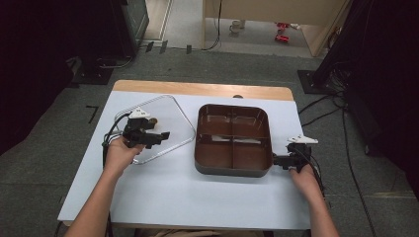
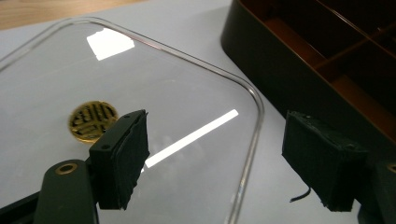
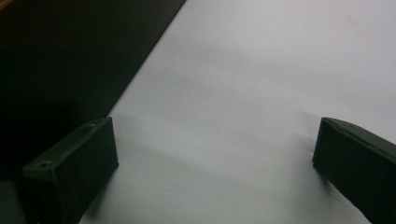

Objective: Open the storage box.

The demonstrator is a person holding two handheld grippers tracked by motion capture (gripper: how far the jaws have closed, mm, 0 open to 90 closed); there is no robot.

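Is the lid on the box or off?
Off. The clear lid lies flat on the table beside the brown box, whose compartments show open.

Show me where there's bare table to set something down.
Widest free patch: the near strip of the table, between the forearms, below the lid and box. Narrow strips flank the box. Crowded at the lid, under the left gripper.
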